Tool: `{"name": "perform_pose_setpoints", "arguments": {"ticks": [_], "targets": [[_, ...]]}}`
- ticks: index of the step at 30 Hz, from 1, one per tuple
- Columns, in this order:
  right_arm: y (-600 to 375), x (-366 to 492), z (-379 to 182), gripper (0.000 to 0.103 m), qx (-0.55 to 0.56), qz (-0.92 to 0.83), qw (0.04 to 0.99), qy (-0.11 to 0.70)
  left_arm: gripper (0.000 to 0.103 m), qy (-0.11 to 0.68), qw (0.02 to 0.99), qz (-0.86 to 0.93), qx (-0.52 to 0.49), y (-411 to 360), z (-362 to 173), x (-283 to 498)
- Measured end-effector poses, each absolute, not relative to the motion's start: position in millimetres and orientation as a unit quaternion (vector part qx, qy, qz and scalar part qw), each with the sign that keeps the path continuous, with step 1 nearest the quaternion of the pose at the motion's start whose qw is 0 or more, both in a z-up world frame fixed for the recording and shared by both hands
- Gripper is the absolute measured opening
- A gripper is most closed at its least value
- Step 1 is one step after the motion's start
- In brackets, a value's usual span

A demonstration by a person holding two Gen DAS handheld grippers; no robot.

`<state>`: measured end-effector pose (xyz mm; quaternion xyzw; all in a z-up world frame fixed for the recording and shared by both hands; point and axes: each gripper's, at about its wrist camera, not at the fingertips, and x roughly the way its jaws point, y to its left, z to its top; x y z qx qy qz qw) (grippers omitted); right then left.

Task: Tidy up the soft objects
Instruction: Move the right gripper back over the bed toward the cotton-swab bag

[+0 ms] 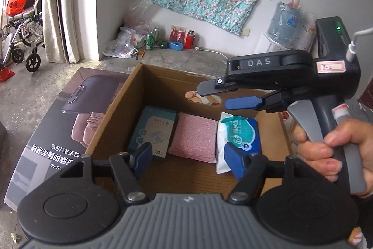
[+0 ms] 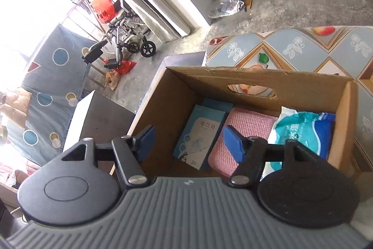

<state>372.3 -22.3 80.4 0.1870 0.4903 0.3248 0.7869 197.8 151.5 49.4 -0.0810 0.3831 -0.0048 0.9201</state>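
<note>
Both tongs released, nothing between pads. Left tongs (image 1: 188, 159) hover over the cardboard box (image 1: 121, 97) near edge; right tongs (image 1: 219, 95) farther in. Below, in a row: plaster box (image 1: 153, 127) left, pink cloth (image 1: 193, 137) centre, wipes pack (image 1: 237, 134) right, long axes near-to-far. Nothing visibly loose outside.

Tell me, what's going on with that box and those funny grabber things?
A person is tidying soft things into a cardboard box using two hand-held grabbers. Three things lie side by side inside: a blue plaster box, a pink sponge pad and a blue-and-white wipes pack. The left gripper and right gripper both hover over the box, open and holding nothing. The person's hand grips the right one's handle.
</note>
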Motion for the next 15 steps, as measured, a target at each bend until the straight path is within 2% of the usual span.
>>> {"name": "perform_pose_setpoints", "arguments": {"ticks": [5, 15], "targets": [[-82, 308, 111, 0.079, 0.174, 0.317, 0.817, 0.45, 0.083, 0.376, 0.923, -0.054, -0.061, 112, 57, 169], [-236, 197, 130, 0.081, 0.147, 0.222, 0.865, 0.425, 0.091, 0.358, 0.921, -0.151, -0.041, 22, 57, 114]]}}
